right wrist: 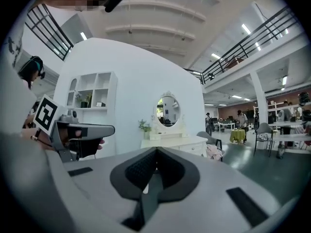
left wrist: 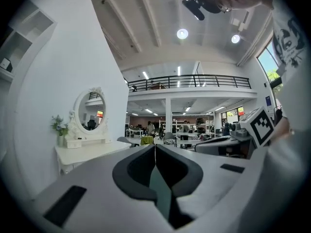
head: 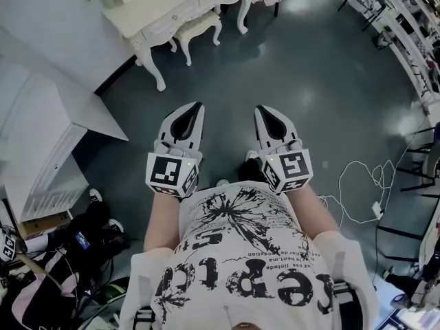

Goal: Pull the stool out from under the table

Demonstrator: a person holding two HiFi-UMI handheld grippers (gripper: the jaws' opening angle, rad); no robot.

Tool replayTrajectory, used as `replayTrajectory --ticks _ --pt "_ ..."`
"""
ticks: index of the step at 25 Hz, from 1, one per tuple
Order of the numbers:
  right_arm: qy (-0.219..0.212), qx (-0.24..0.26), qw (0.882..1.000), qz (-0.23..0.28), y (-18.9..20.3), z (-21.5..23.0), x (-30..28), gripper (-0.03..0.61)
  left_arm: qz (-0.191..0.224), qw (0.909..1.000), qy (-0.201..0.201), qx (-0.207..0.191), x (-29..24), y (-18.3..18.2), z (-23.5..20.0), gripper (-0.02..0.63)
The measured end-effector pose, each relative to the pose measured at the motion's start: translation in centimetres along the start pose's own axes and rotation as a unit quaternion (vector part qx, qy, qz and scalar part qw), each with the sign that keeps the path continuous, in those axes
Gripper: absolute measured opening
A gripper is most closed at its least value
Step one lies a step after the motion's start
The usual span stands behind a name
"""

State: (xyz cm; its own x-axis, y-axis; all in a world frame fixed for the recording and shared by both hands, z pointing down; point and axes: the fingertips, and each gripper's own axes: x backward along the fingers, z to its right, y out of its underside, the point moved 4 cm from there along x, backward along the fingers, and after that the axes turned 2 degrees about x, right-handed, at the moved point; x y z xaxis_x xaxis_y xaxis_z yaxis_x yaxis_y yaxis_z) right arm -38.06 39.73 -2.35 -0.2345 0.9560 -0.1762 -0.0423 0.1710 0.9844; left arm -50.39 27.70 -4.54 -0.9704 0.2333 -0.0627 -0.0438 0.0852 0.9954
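Nothing of the pull has begun, judging by how things lie. Nearest, and well short of the desk (head: 180,9), the person holds both tools side by side in front of the chest, noses pointing towards the desk.

The left tool (head: 198,110) has its jaws pressed together along their whole line, and its own view shows nothing between them. The right tool (head: 262,111) is likewise fully closed on nothing, its dark pads meeting at the tip. Neither touches any furniture.

Between the tools and the desk lies a wide stretch of bare dark floor (head: 302,67), so the person stands well apart from the work.

Beyond that floor the stool (head: 200,25) sits tucked under the front of the desk, between the desk's curved legs. Its pale cushion shows partly past the desk's edge and its legs stand on the floor. On the back of the desk, farthest off, stands an oval mirror (right wrist: 167,109).

What is left is, I judge, the whole job:
- walk up to the desk
- open a tool
- take hold of the stool by the seat edge or a leg
- draw it out away from the desk onto the open floor
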Motion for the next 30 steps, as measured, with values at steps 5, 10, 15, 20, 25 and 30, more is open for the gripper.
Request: replayTrajectory --ticks 5,10,15,20,25,30 --pt "-0.004 0.011 1.000 -0.021 1.2 1.4 -1.5 0.017 -0.003 0.9999 0.001 0.012 -1.8 1.3 -1.0 0.020" --pt "-0.013 -0.002 1.000 -0.028 2.2 5.7 -3.7 0.017 -0.015 0.9998 -0.014 0.008 -5.6 2.3 -0.8 0.020" --pt "-0.042 -0.011 0.998 -0.033 2.0 12.0 -8.2 0.017 -0.028 0.9983 -0.051 0.005 -11.8 2.4 -1.0 0.020" --pt "-0.083 0.009 0.996 -0.038 1.0 18.8 -16.7 0.017 -0.042 0.9948 -0.092 0.011 -21.1 2.6 -4.7 0.020" --pt "-0.125 0.019 0.990 -0.060 0.4 26.3 -21.5 0.017 -0.053 0.9925 -0.109 0.014 -29.6 2.5 -4.7 0.020" --pt "-0.165 0.030 0.981 -0.097 1.5 30.8 -27.4 0.017 -0.071 0.9850 -0.151 0.044 -35.1 4.1 -7.4 0.020"
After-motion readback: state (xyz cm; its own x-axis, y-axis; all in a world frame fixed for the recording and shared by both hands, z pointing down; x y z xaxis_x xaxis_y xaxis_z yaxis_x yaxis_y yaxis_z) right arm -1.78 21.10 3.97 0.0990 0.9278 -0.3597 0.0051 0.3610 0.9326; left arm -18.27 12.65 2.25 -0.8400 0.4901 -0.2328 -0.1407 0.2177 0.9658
